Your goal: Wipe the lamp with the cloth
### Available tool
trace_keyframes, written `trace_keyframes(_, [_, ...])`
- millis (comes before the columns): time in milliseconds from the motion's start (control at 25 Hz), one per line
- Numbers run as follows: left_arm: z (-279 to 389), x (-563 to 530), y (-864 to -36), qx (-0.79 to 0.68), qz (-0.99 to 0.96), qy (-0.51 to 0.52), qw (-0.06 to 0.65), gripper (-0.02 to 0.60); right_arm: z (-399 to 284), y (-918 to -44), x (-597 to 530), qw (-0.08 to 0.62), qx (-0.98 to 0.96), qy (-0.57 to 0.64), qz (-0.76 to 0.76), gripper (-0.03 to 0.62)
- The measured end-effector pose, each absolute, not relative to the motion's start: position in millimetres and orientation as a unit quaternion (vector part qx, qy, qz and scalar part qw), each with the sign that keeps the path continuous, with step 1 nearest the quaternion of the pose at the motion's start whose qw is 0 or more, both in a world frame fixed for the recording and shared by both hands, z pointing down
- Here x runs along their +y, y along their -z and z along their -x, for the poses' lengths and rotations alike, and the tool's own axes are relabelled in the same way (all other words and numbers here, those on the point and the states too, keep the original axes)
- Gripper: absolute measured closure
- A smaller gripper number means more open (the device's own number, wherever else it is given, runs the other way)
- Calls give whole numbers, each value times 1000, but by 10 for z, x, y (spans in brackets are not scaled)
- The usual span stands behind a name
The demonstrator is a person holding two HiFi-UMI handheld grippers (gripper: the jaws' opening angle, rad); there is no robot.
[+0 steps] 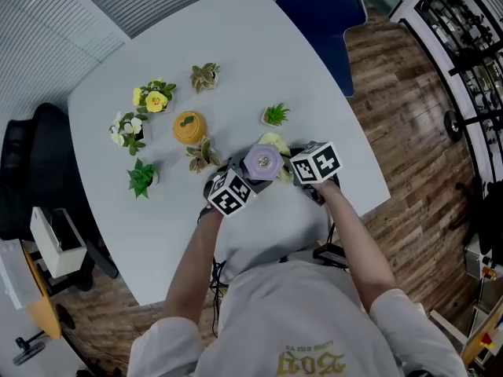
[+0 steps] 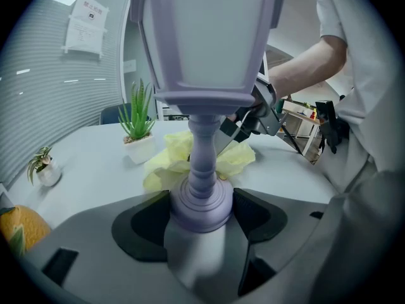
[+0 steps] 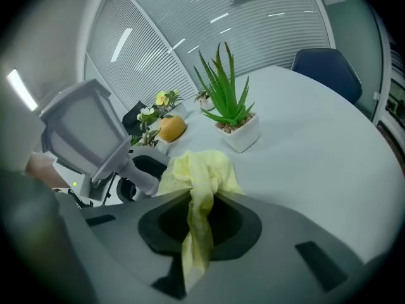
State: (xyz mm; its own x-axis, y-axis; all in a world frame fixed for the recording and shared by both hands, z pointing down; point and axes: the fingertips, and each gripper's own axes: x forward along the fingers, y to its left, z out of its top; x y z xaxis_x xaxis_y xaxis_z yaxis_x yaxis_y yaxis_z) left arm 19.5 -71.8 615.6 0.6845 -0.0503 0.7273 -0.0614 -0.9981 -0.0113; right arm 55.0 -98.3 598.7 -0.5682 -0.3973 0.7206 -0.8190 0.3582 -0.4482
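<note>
Lamp (image 2: 202, 75), lilac, upright: base clenched between the left gripper's (image 2: 201, 209) jaws. Cloth (image 3: 201, 173), yellow: pinched in the right gripper (image 3: 197, 223), just beside the lamp's stem.

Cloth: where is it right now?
The cloth is pinched in the right claw. In the head view it sits bunched beside the lamp, on its right, with the small aloe pot just beyond.

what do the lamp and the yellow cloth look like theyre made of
The lamp looks like moulded plastic, matte lilac: smooth, evenly coloured stem and ringed base, frosted pale panels above; painted metal cannot be ruled out. The cloth looks like thin soft fabric, pale yellow, perhaps microfibre: it bunches and hangs limp in folds.
</note>
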Motion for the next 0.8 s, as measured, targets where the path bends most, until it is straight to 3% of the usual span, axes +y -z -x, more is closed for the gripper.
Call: trace_keyframes(800, [-145,-732,-6124,-74,-923,-377,1,264,-849,-5658,-913,210,-775,-347,-485,542])
